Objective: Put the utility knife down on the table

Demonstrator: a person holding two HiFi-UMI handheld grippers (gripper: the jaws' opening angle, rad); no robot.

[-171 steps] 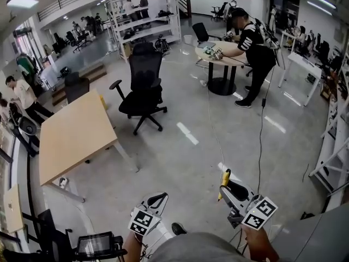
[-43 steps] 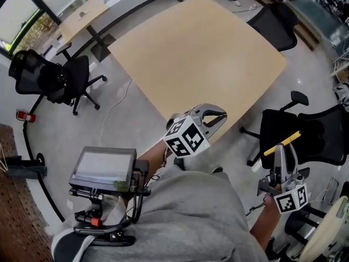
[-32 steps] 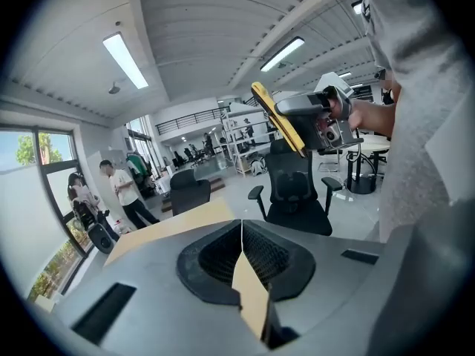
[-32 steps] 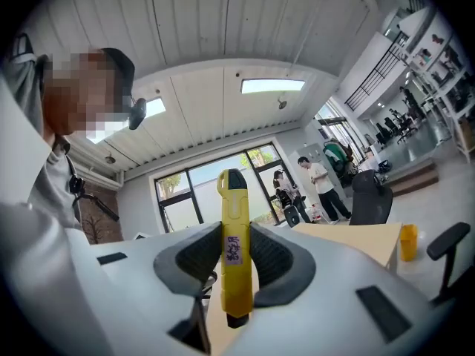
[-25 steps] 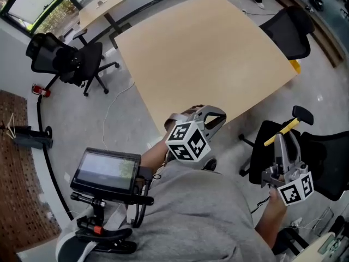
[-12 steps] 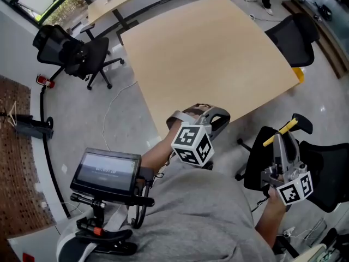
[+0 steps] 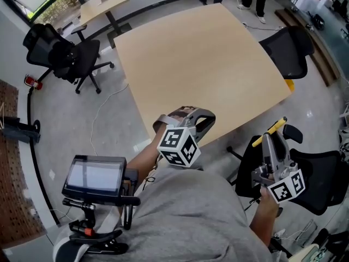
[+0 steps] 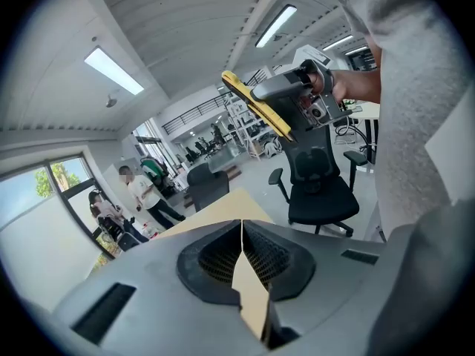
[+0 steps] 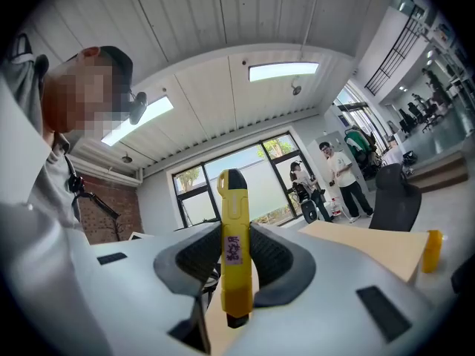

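The yellow utility knife (image 9: 233,221) is pinched between the two jaws of the right gripper (image 9: 236,265). It stands upright along them, with its black-tipped end reaching well past the jaw tips and a small label on its side. The jaws of the left gripper (image 8: 241,254) are pressed together at their tips, and nothing is held between them. In the head view the right gripper is held in the air off the near right edge of the wooden table (image 7: 202,64), above a black office chair (image 7: 311,173), so the knife is kept clear of the tabletop. The left gripper is held at the table's near corner. A small screen (image 7: 92,176) on a mount is seen at lower left, and another black chair (image 7: 60,51) is seen beyond the table's left side.
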